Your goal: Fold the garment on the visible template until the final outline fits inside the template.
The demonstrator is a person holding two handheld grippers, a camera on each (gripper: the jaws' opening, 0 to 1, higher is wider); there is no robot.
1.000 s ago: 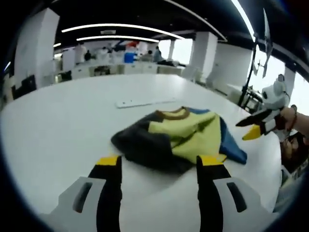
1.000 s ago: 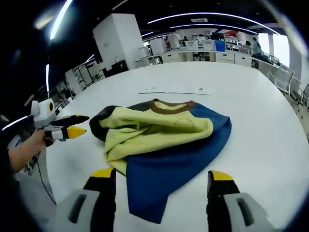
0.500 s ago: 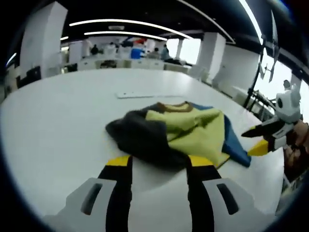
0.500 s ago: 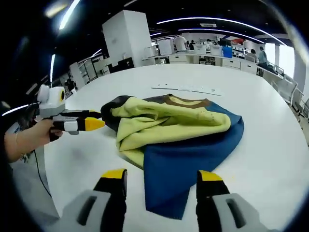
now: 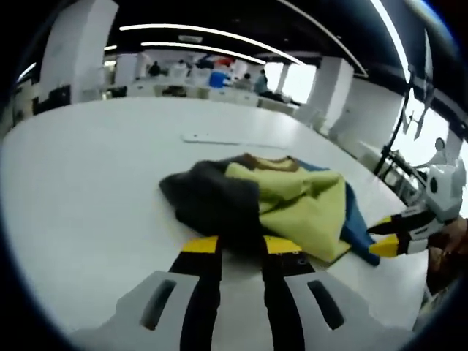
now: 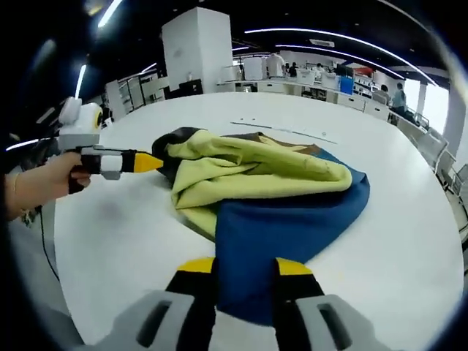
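Lying crumpled mid-bench (image 5: 80,190): soft, light, limp yellow, navy and charcoal knit garment (image 6: 270,183). Narrowing over its charcoal edge, left gripper (image 5: 241,245), jaws slightly apart; likewise right gripper (image 6: 245,267) over the blue hem. Pinching single-layer edges, judged best.

We've got 2 low, close views facing the garment (image 5: 278,201) from opposite sides, sharing it and the table (image 6: 409,241).

The garment's (image 6: 278,219) near blue hem is hidden behind the right claw (image 6: 245,267).
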